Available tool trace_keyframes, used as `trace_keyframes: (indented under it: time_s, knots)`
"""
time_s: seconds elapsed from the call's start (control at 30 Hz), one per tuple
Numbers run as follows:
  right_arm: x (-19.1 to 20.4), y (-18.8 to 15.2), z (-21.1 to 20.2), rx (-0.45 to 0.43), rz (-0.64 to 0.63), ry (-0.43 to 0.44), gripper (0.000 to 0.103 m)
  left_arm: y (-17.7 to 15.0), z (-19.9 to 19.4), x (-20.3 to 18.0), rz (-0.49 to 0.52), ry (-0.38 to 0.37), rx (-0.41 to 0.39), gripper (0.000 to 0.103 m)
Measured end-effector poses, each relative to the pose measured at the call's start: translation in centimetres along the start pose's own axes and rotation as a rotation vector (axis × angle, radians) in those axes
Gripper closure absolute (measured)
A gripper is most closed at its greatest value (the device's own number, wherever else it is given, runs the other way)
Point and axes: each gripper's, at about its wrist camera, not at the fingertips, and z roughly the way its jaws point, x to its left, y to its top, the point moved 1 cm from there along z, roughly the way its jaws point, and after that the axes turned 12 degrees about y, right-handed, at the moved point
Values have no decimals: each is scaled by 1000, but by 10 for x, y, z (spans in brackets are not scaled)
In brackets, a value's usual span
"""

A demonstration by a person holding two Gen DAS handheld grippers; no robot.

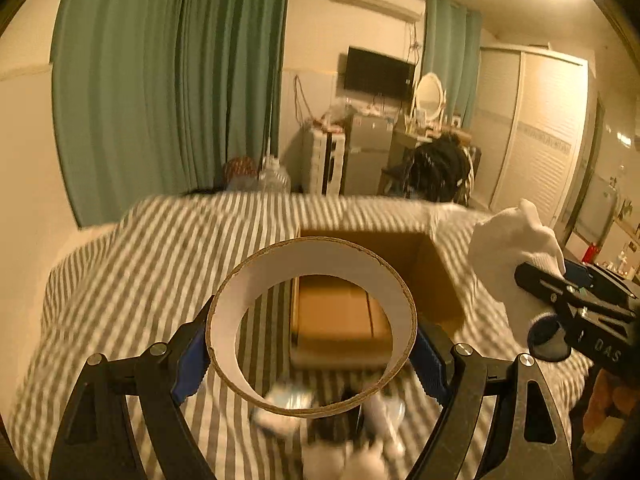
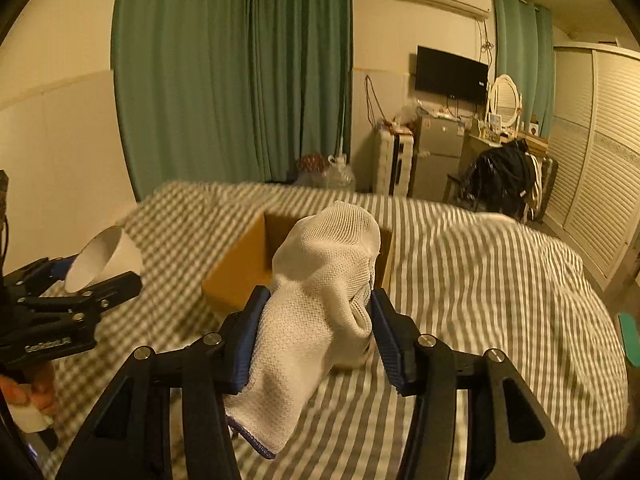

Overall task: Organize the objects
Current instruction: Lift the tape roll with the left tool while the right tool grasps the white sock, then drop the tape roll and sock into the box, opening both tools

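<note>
My left gripper [image 1: 312,344] is shut on a white cardboard tape ring [image 1: 256,280] and holds it above the striped bed, just short of an open cardboard box [image 1: 436,272]. The ring also shows in the right wrist view [image 2: 104,258]. My right gripper [image 2: 316,332] is shut on a white mesh glove [image 2: 320,280] and holds it up in front of the same box [image 2: 236,276]. In the left wrist view the glove [image 1: 516,248] and right gripper [image 1: 560,320] hang at the right, beside the box.
The box sits on a bed with a grey and white striped cover [image 2: 480,280]. Several small blurred items [image 1: 288,404] lie on the cover below the ring. Green curtains [image 2: 232,72], a small fridge [image 2: 436,156] and a wardrobe [image 2: 600,160] stand beyond the bed.
</note>
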Motion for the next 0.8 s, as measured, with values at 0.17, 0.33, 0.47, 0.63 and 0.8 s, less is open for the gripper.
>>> trace_keyframes:
  time_s: [0.17,0.33,0.47,0.63,0.8]
  knots:
    - [-12,45,19,-42,-10,28,52,39,34,-21,30,-9,-54,17]
    - [-30,77,55,-60,6,37,52,61,84,-36,44,-29,-43,17]
    - [-46,91,87,-61,15,26,52,69,126,-46,56,-60,-17,17]
    - [-72,98,132,-45,61,37,52,73,171,-65,118,-88,8,17]
    - [-94,85,169,-19,103,43,52,56,206,-76,166,-83,81,17]
